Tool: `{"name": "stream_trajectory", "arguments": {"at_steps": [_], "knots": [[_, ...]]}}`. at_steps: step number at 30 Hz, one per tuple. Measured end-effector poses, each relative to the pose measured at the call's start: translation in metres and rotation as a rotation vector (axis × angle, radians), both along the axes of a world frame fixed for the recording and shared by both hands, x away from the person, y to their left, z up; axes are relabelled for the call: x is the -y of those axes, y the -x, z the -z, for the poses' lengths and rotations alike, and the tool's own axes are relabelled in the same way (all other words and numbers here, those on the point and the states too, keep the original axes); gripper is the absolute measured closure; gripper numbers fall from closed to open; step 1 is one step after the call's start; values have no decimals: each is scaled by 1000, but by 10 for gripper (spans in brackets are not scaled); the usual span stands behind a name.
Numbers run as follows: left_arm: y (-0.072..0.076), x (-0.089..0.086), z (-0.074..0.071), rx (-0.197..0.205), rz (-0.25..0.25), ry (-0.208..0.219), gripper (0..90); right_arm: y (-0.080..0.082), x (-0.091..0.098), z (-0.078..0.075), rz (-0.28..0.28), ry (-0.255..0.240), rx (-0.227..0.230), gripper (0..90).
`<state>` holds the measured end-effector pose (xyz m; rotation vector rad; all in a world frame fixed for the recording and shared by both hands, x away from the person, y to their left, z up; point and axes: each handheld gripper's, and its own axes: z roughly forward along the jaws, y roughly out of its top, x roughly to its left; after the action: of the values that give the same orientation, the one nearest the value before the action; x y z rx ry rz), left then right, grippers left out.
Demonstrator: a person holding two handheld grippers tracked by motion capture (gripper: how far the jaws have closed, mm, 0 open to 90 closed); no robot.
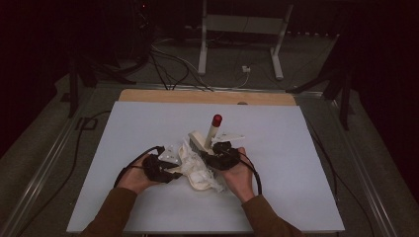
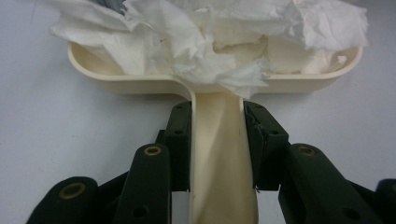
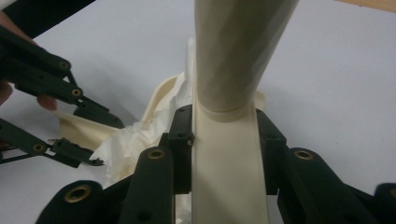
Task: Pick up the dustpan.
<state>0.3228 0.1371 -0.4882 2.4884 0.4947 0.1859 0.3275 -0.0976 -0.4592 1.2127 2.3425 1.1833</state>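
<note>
A cream dustpan [image 2: 140, 79] lies on the white table top, heaped with crumpled white tissue [image 2: 210, 32]. My left gripper [image 2: 217, 140] is shut on the dustpan's flat handle, one jaw on each side. My right gripper [image 3: 224, 149] is shut on the cream handle of a brush [image 3: 238, 46]. In the high view the brush [image 1: 213, 131] stands tilted with its red end up, and its head rests by the tissue [image 1: 197, 170]. There the left gripper [image 1: 170, 173] and the right gripper [image 1: 212, 155] flank the pile. In the right gripper view the left gripper [image 3: 108, 143] shows at the left, on the dustpan [image 3: 163, 93].
The white board [image 1: 296, 187] covers the table, and a wooden strip [image 1: 197, 96] shows along its far edge. Black cables [image 1: 257, 173] trail from both grippers. On the floor behind the table are more cables and a white metal stand [image 1: 242, 24]. Metal rails run along both sides.
</note>
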Motion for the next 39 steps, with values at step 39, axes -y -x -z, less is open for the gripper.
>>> {"name": "stream_trajectory", "arguments": {"at_steps": [39], "knots": [[16, -21, 2, -7, 25, 11, 669, -8, 50, -30, 121, 106, 98, 670]]}}
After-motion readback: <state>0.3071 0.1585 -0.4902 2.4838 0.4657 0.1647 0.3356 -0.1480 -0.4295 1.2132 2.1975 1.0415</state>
